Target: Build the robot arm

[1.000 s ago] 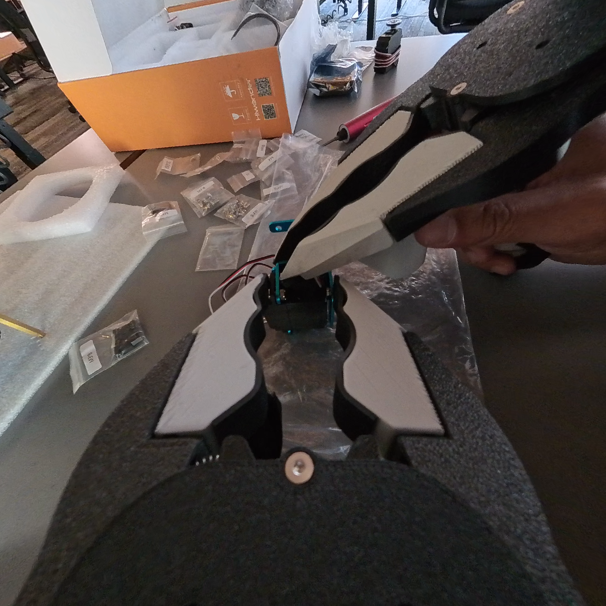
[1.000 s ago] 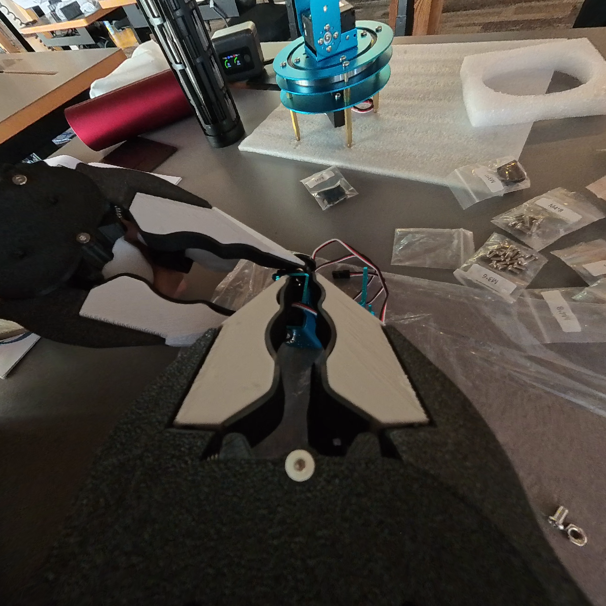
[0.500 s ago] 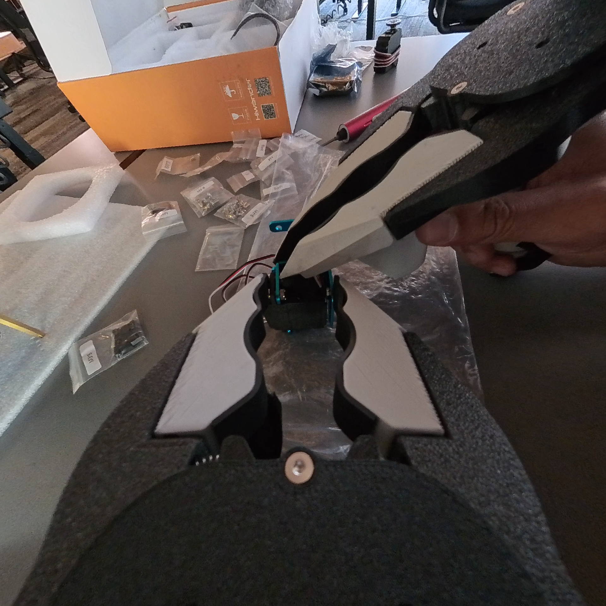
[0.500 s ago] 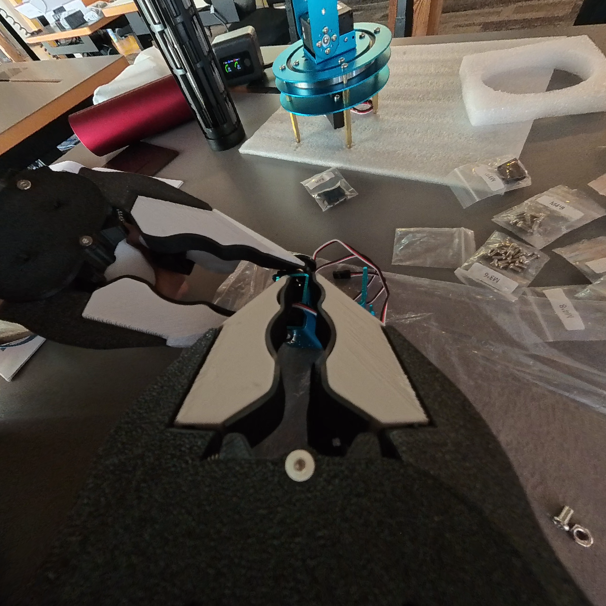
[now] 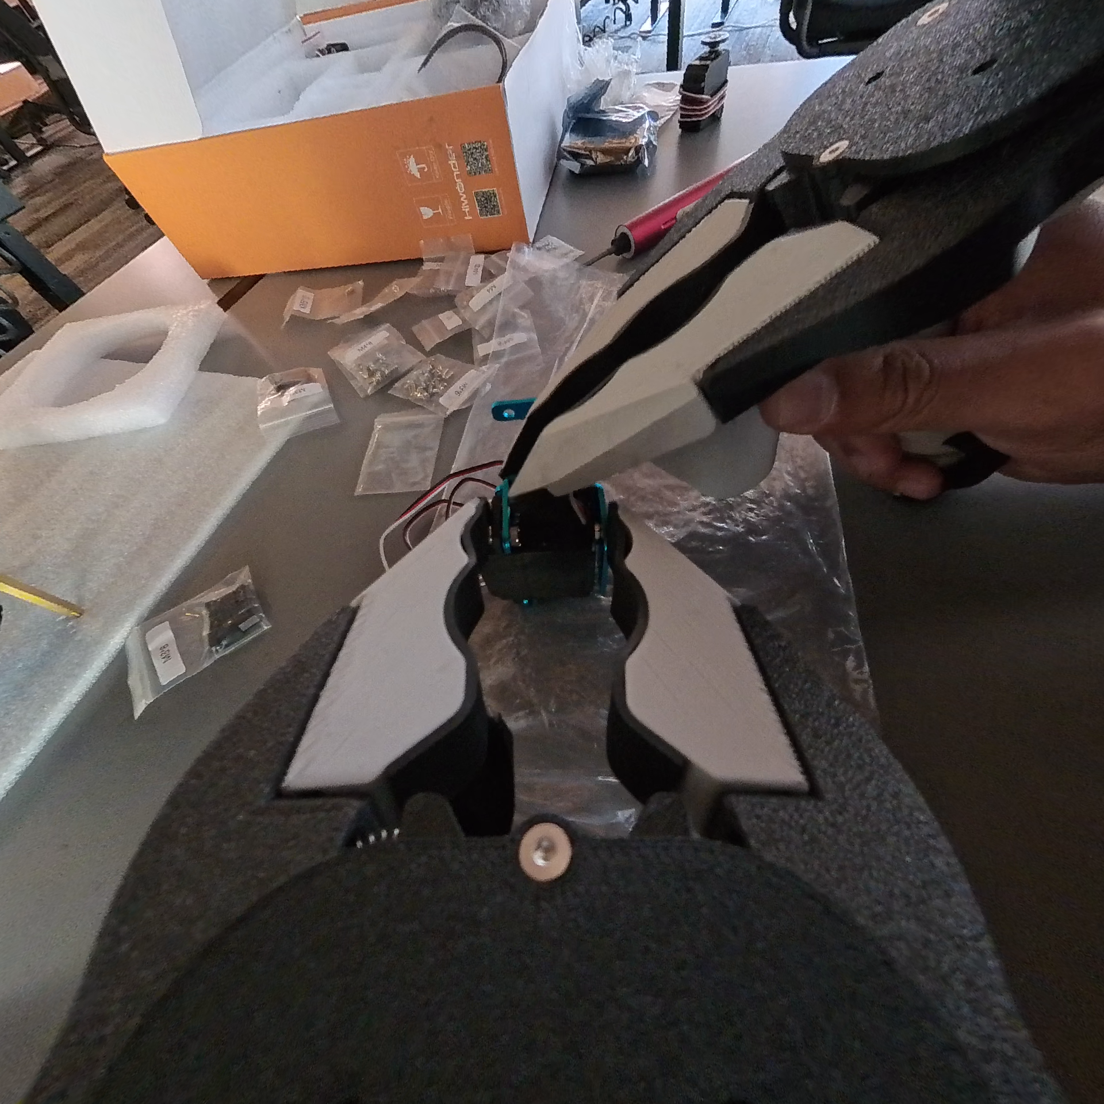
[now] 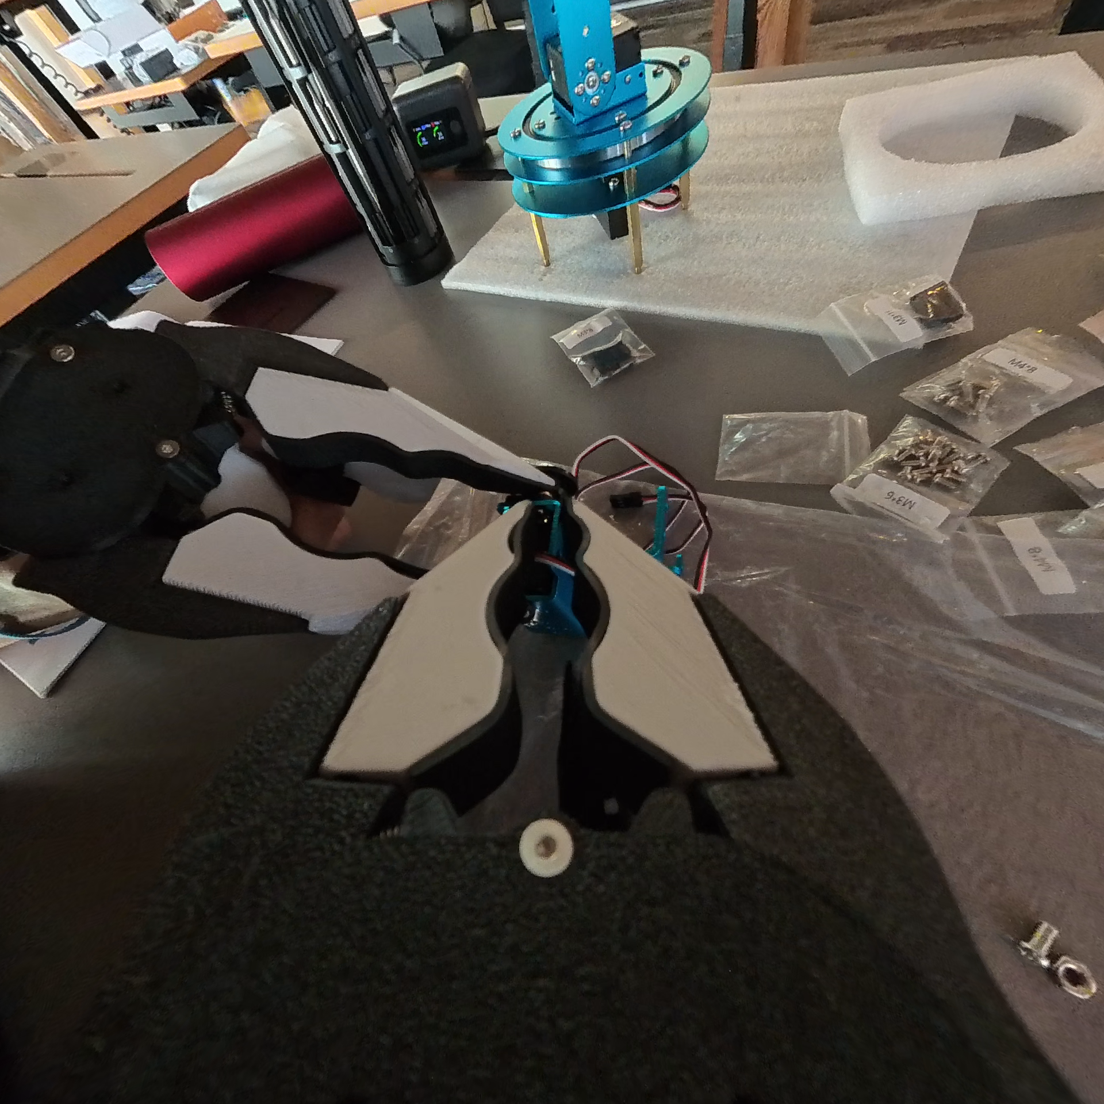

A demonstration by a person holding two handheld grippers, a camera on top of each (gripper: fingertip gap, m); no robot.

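Observation:
A black servo (image 5: 537, 555) sits in a blue metal bracket (image 5: 503, 514) over a clear plastic sheet (image 5: 747, 537), with red, white and black wires (image 5: 442, 496) trailing behind it. My left gripper (image 5: 546, 520) is shut on the servo and bracket, one finger on each side. My right gripper (image 5: 508, 475) comes in from the upper right, held by a hand (image 5: 932, 406). In the right wrist view it (image 6: 552, 508) is shut on one plate of the blue bracket (image 6: 558, 573). The left gripper's upper finger (image 6: 388, 412) reaches in from the left there.
An open orange and white box (image 5: 334, 173), several small screw bags (image 5: 418, 382), a red screwdriver (image 5: 669, 215) and a foam ring (image 5: 101, 382) lie beyond. A blue turntable base (image 6: 603, 137) stands on a foam sheet (image 6: 747, 251), beside a black cylinder (image 6: 358, 149). A loose screw and nut (image 6: 1057, 956) lie near right. The grippers are tip to tip, or close to it.
Both grippers keep their hold on the servo and bracket. The right gripper has shifted very slightly; nothing else has moved.

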